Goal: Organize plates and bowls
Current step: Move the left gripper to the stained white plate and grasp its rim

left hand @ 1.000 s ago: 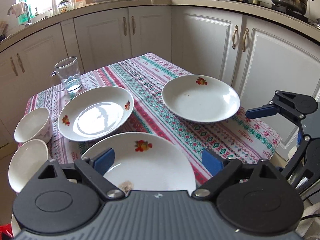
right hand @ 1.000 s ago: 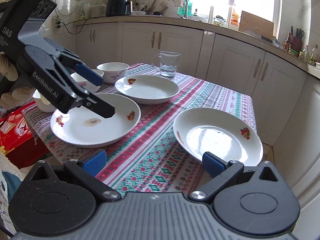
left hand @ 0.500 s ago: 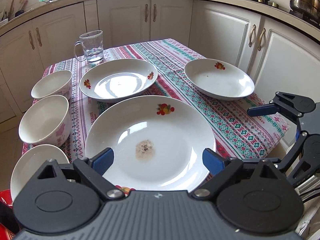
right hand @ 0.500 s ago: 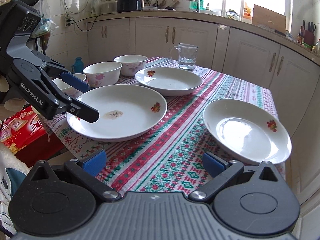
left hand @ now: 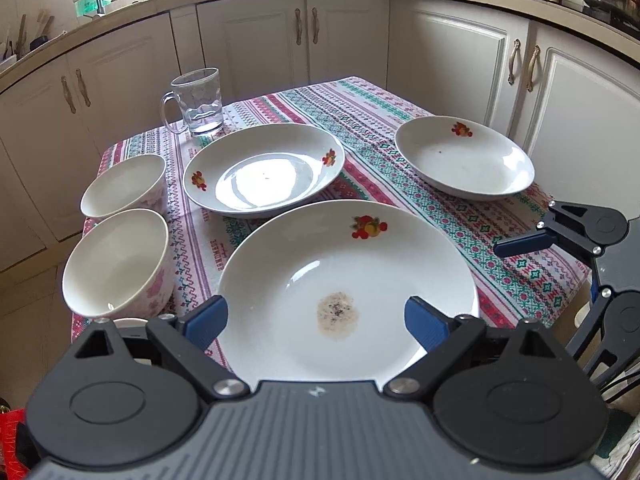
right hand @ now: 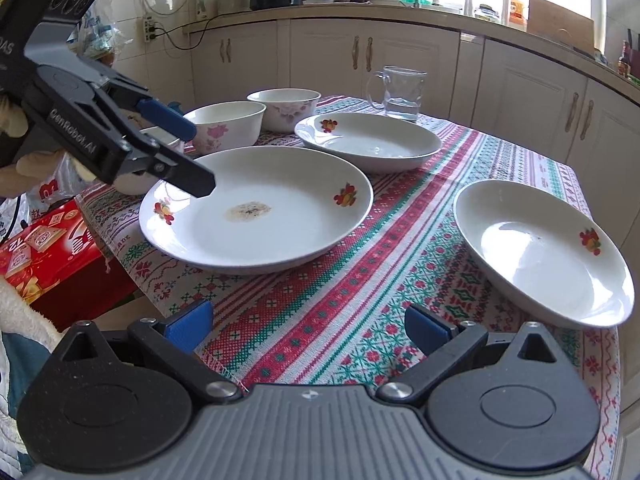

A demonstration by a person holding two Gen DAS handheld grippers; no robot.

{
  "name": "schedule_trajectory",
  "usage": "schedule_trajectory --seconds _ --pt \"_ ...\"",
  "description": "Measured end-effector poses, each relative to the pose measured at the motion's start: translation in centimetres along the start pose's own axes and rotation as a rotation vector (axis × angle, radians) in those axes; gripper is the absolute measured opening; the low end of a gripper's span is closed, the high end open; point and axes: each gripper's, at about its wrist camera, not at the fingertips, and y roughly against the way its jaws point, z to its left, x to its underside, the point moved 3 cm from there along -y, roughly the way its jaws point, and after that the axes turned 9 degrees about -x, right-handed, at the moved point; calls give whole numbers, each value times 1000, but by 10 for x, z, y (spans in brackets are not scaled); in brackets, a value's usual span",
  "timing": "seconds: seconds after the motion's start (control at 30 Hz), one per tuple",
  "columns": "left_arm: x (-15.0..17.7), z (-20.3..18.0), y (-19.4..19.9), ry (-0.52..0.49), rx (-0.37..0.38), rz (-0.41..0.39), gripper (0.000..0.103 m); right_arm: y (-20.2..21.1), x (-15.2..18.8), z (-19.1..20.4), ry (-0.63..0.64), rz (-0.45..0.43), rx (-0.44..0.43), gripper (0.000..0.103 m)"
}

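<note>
Nothing stacked yet: three white flower-printed plates [left hand: 348, 284] and pink-patterned white bowls [left hand: 116, 260] lie separate on the striped tablecloth [right hand: 320, 312]; left gripper [left hand: 316, 320] and right gripper [right hand: 308, 324] both spread, empty.

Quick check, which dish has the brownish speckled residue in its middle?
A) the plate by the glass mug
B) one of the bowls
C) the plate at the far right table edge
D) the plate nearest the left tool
D: the smear sits in the centre of the nearest plate, right ahead of the open left tool; the other two plates and the bowls show no such patch.
</note>
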Motion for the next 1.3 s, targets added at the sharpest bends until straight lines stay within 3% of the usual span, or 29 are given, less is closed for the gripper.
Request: schedule_trajectory --seconds 0.77,1.03,1.3 --pt "-19 29 -39 32 14 97 95 -27 -10 1 90 26 -112 103" --pt "-22 35 -56 44 57 158 94 -29 -12 -1 105 20 -129 103" --pt "-29 40 -76 43 95 234 85 -32 -14 0 120 17 -149 103"
